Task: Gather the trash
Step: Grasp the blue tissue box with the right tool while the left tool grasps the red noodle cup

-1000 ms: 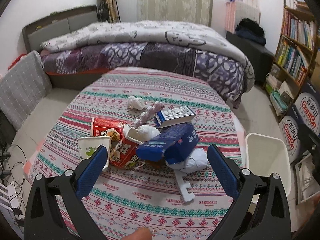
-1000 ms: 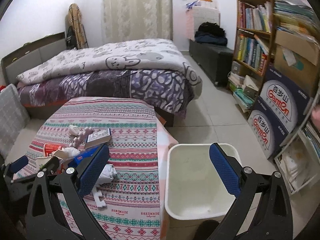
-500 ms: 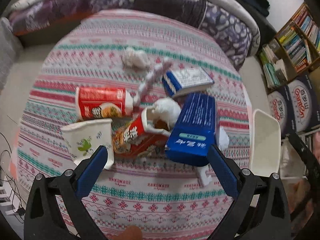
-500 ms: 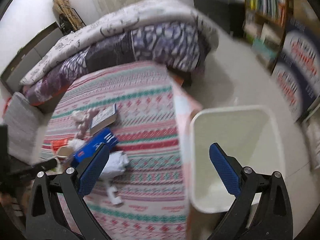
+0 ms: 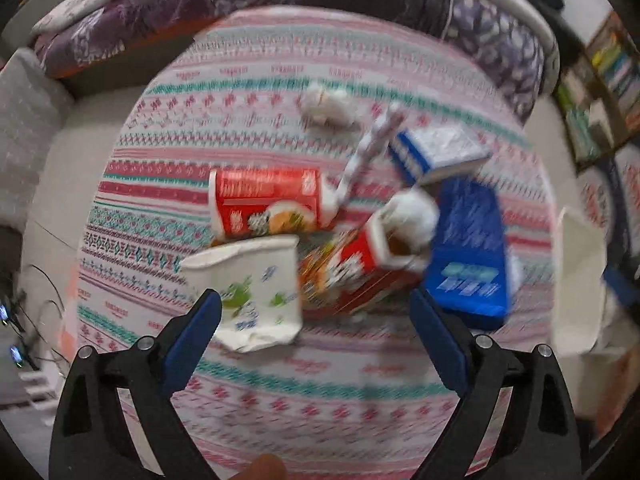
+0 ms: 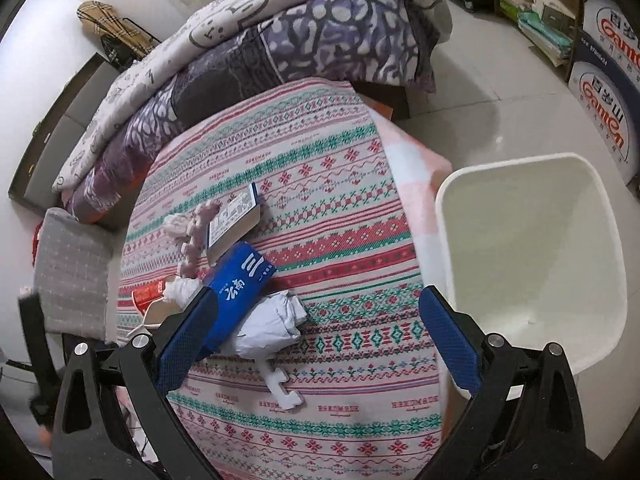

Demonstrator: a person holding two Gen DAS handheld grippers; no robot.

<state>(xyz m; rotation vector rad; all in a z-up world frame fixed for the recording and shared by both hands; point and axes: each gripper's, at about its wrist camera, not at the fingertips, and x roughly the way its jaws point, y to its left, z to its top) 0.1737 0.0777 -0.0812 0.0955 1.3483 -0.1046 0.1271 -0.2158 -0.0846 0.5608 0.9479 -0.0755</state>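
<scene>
A pile of trash lies on the patterned tablecloth [image 5: 320, 380]: a white paper cup [image 5: 252, 284], two red noodle cartons [image 5: 264, 204] [image 5: 360, 268], a blue box [image 5: 468, 252], a crumpled tissue [image 5: 328, 108]. My left gripper [image 5: 316, 304] is open just above and in front of the paper cup and red carton. My right gripper [image 6: 316, 316] is open above the table edge, over a crumpled white paper [image 6: 268, 324], with the blue box [image 6: 240, 284] by its left finger. An empty white bin [image 6: 532, 276] stands right of the table.
A small blue-and-white book [image 6: 236, 220] and a pale pink jagged foam strip [image 6: 196, 240] lie behind the pile. A white foam piece [image 6: 284, 388] lies near the front edge. A bed [image 6: 280, 32] is behind the table; bookshelf and cartons [image 6: 608, 92] stand right.
Both grippers have tilted down and moved closer to the table. The left one now hovers right at the paper cup and red carton; the right one has swung left over the table.
</scene>
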